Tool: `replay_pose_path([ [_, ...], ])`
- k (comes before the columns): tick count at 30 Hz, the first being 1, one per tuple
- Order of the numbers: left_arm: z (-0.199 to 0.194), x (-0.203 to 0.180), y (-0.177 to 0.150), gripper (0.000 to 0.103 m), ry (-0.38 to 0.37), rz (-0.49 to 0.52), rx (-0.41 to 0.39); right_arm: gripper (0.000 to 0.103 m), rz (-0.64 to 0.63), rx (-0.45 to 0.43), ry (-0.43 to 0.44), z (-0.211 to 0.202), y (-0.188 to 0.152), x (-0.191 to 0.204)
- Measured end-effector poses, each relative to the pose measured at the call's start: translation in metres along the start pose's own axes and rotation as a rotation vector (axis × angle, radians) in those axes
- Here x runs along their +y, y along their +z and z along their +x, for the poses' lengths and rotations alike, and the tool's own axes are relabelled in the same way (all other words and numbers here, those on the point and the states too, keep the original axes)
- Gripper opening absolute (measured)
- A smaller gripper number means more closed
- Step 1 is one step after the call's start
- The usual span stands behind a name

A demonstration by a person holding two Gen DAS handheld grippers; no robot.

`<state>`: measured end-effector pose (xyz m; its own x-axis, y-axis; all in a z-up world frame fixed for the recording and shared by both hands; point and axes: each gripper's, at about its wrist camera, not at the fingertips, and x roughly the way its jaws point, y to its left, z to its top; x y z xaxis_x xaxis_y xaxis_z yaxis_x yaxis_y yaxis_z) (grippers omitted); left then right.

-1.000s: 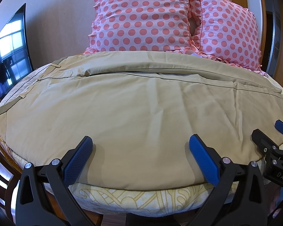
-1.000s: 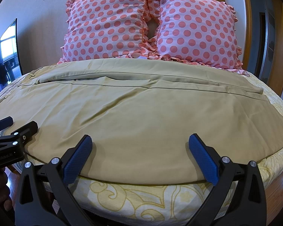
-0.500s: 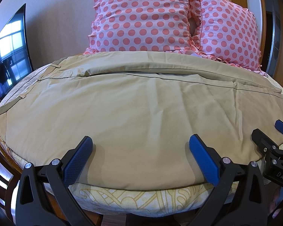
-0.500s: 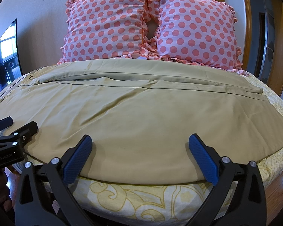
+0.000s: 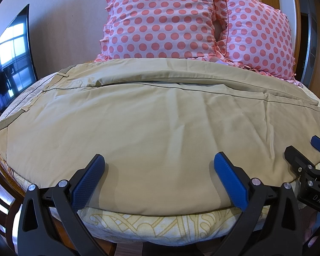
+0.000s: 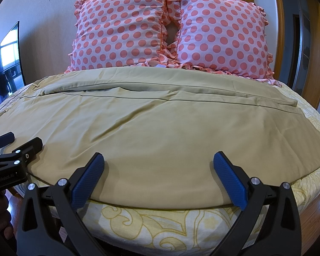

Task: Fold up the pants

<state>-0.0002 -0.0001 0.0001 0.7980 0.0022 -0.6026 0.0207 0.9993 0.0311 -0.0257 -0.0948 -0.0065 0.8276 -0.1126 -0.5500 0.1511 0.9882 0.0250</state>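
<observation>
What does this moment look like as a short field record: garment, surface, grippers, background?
garment: tan cotton pants, spread flat across the bed, waistband with belt loops toward the left
surface: cream bedsheet with yellow scroll pattern
left gripper: open, at the near edge of the pants, gripping nothing
right gripper: open, at the near edge, gripping nothing
background: two pink polka-dot ruffled pillows propped up at the head of the bed; dark television screen on the left
fold progress: not yet started

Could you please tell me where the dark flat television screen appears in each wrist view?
Left wrist view: the dark flat television screen is at the far left edge, beside the bed.
Right wrist view: it is again at the far left edge.
Shared landmark: the pink polka-dot pillows.
</observation>
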Motion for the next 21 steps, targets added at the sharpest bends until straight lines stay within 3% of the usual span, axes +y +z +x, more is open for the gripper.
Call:
replay_pose_path([
  [21, 0.0000, 0.0000, 0.0000, 0.102, 0.000, 0.000, -0.001, 0.101, 0.001, -0.004, -0.003, -0.0009, -0.0010, 0.0030],
])
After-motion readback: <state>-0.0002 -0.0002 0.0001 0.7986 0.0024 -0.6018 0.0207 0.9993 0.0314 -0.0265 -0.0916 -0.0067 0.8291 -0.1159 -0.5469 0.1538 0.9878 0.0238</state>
